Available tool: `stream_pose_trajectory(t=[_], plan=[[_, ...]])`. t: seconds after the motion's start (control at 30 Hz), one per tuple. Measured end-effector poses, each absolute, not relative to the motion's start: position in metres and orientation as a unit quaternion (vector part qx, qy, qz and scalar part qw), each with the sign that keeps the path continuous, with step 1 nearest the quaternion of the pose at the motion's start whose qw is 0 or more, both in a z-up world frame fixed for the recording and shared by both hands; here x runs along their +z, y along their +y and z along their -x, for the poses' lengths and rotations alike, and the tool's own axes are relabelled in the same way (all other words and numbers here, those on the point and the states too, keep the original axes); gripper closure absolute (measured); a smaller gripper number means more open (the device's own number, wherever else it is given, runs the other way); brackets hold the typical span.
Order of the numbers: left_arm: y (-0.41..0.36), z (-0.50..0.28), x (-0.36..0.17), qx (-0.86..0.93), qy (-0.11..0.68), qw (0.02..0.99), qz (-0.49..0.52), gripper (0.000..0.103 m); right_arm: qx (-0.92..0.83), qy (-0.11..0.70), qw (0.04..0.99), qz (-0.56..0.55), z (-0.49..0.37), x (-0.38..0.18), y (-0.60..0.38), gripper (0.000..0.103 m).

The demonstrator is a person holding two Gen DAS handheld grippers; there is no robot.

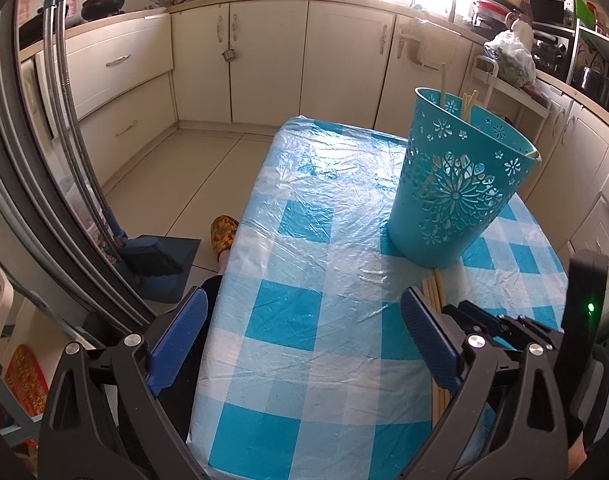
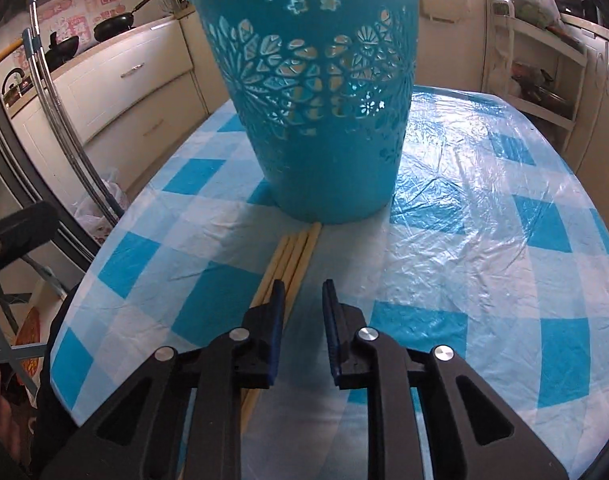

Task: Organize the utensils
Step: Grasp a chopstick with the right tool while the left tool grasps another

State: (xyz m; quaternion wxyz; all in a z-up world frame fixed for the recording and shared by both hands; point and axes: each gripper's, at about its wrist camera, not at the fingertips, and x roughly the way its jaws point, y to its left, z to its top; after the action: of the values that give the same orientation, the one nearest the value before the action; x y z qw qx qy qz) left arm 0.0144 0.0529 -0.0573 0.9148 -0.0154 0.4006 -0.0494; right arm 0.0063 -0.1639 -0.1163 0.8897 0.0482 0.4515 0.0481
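A teal cut-out utensil holder [image 1: 456, 184] stands upright on the blue checked table [image 1: 304, 264], with several wooden chopsticks [image 1: 466, 98] sticking out of its top. It fills the top of the right wrist view [image 2: 324, 100]. Several loose wooden chopsticks [image 2: 292, 264] lie side by side on the cloth in front of its base; they also show in the left wrist view [image 1: 434, 288]. My right gripper [image 2: 303, 300] is slightly open and empty, just right of and above them. My left gripper [image 1: 304, 312] is wide open and empty over the table's near left edge.
Cream kitchen cabinets [image 1: 264, 60] run around the room, with woks [image 1: 104, 4] on the counter. A dustpan and brush [image 1: 160, 260] and a slipper [image 1: 224, 232] are on the floor left of the table. A white shelf rack [image 2: 540, 60] stands at the right.
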Motion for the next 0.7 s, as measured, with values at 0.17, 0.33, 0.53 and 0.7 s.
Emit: stream_pose_trajectory(t=[0.17, 0.33, 0.53, 0.7], plan=[[0.044, -0.017, -0.064, -0.065, 0.413, 0.908, 0.007, 0.01, 0.046, 0.46, 0.886, -0.02, -0.006, -0.118, -0.161, 0.088], [0.018, -0.026, -0.085, -0.091, 0.438, 0.894, -0.029, 0.01, 0.048, 0.464, 0.884, -0.028, 0.006, -0.116, -0.178, 0.097], [-0.002, -0.046, -0.108, -0.1, 0.469, 0.877, -0.037, 0.01, 0.052, 0.461, 0.885, -0.046, 0.022, -0.115, -0.199, 0.097], [-0.013, -0.057, -0.121, -0.101, 0.489, 0.865, -0.045, 0.01, 0.058, 0.46, 0.884, -0.062, 0.022, -0.115, -0.205, 0.097]])
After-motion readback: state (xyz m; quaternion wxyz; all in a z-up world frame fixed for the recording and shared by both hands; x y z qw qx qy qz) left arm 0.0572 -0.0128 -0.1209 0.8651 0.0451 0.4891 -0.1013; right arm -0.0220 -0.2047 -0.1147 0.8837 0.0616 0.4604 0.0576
